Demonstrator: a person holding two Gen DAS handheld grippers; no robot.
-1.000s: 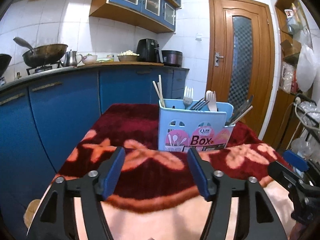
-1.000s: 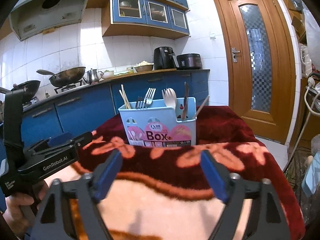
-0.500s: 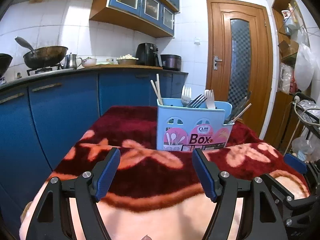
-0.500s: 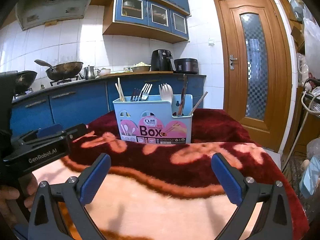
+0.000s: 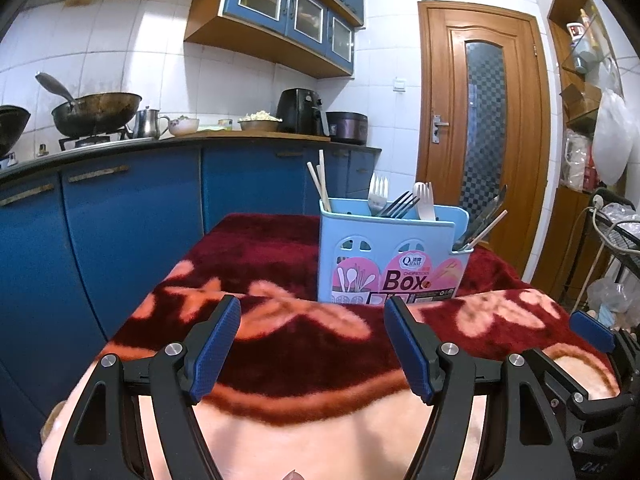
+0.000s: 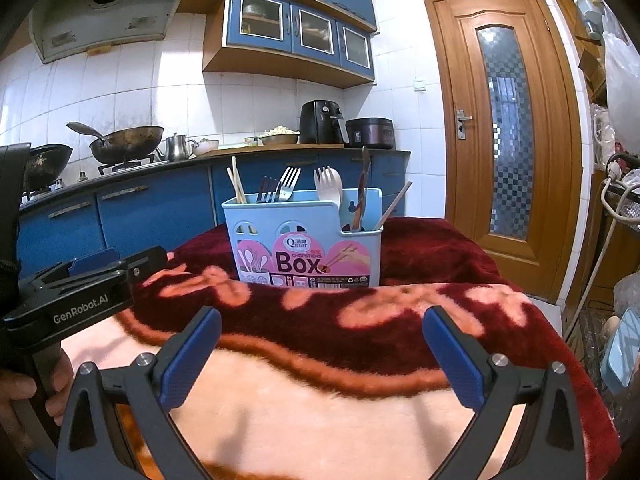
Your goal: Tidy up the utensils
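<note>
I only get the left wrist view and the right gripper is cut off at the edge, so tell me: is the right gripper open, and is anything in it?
Observer: The right gripper is open. Its jaws have just been opening and nothing is between them. It is over the blanket, short of the box.
Operator: What do you see behind my left gripper?
Observer: A hand wraps its handle at the lower left of the right wrist view.
Operator: Does the left gripper touch the box?
Observer: No. From the right side the left gripper sits left of the box, with bare blanket between them.
</note>
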